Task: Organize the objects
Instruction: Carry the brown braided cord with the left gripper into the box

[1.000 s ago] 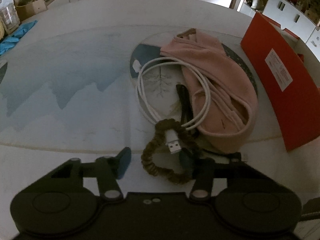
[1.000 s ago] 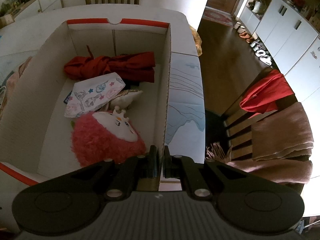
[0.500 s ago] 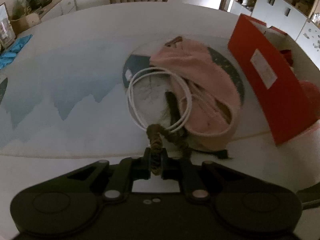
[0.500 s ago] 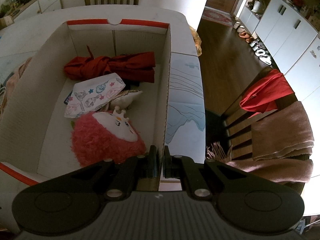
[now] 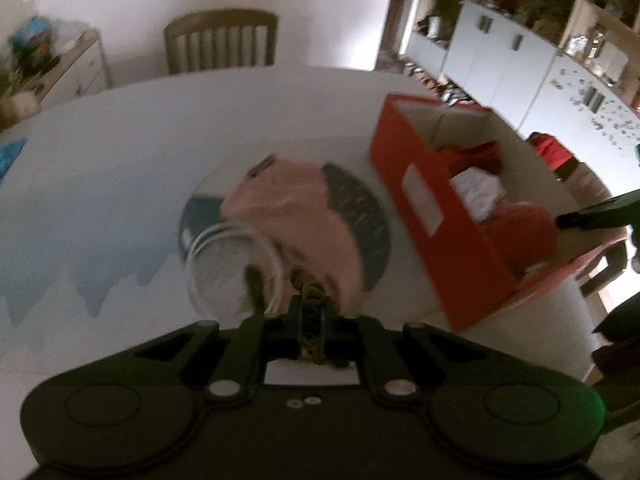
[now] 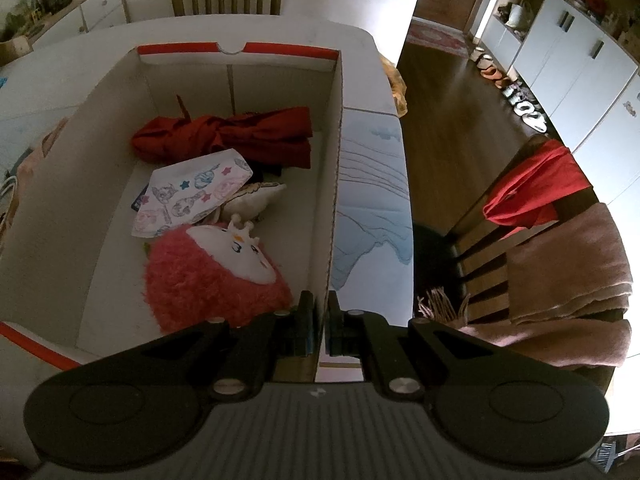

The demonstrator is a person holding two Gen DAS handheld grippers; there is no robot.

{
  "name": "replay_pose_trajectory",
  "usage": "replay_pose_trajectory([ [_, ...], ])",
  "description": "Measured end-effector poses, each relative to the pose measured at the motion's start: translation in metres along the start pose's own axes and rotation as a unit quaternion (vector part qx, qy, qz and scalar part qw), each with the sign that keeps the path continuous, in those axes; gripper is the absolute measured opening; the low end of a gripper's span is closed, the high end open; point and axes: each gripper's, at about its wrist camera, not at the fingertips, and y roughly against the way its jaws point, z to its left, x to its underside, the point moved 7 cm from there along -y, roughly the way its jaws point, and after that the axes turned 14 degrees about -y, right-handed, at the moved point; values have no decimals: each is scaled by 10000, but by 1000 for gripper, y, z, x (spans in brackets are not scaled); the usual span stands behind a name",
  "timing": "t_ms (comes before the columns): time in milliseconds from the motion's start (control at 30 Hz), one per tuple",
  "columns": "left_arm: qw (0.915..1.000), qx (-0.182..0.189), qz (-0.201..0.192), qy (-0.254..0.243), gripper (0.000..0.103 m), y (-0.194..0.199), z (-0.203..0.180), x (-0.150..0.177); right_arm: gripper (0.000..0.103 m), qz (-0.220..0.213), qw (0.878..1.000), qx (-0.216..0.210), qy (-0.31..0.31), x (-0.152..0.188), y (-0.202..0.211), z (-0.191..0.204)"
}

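Note:
My left gripper [image 5: 311,316] is shut on a brown scrunchie [image 5: 308,292] and holds it above the table. Below it lie a white coiled cable [image 5: 208,240] and a pink cloth [image 5: 296,216] on a round mat. The red box [image 5: 432,216] stands to the right, its inside white. My right gripper [image 6: 319,312] is shut on the box wall [image 6: 334,184] at its near right corner. Inside the box are a red cloth [image 6: 228,136], a star-patterned pouch [image 6: 188,196] and a pink plush toy [image 6: 212,272].
A wooden chair [image 5: 222,42] stands at the table's far side. Another chair [image 6: 532,236] draped with red and brown cloths is right of the table. White cabinets [image 6: 560,48] line the far right wall. A blue cloth [image 5: 10,152] lies at the table's left edge.
The left gripper went from open around the scrunchie to shut on it, then rose and swung right with it, bringing the box into view. The right gripper stayed on the box wall.

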Motion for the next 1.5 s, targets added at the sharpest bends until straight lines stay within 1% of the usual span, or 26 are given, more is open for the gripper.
replay_pose_trajectory([
  [100,9996,103,-217,-149,5,6,-11,-21,5,-14,10000,-8,4,0,0,0],
  [200,9982,50,-482,-357,5,12,-24,-43,5,-29,10000,-23,10,0,0,0],
  [300,9963,120,-694,-497,5,15,-35,-66,5,-34,10000,-35,4,1,1,0],
  [500,9909,376,-943,-879,5,11,-65,-105,5,-52,9999,-99,-16,1,1,0],
  [700,9849,635,-1020,-1248,5,-5,-97,-131,5,-57,9998,-156,-64,1,2,-2],
  [867,9810,845,-964,-1457,5,-27,-122,-149,5,-52,9997,-203,-95,1,2,-3],
  [1000,9760,1132,-818,-1670,5,-49,-148,-162,5,-51,9997,-209,-89,1,2,-3],
  [1167,9699,1398,-688,-1873,5,-74,-175,-174,5,-33,9997,-216,-69,0,0,-3],
  [1300,9659,1511,-550,-2029,5,-96,-193,-178,5,-21,9996,-251,-94,-1,0,-3],
  [1500,9648,1610,-331,-2052,5,-125,-211,-182,5,13,9994,-311,-144,-1,-1,-5],
])
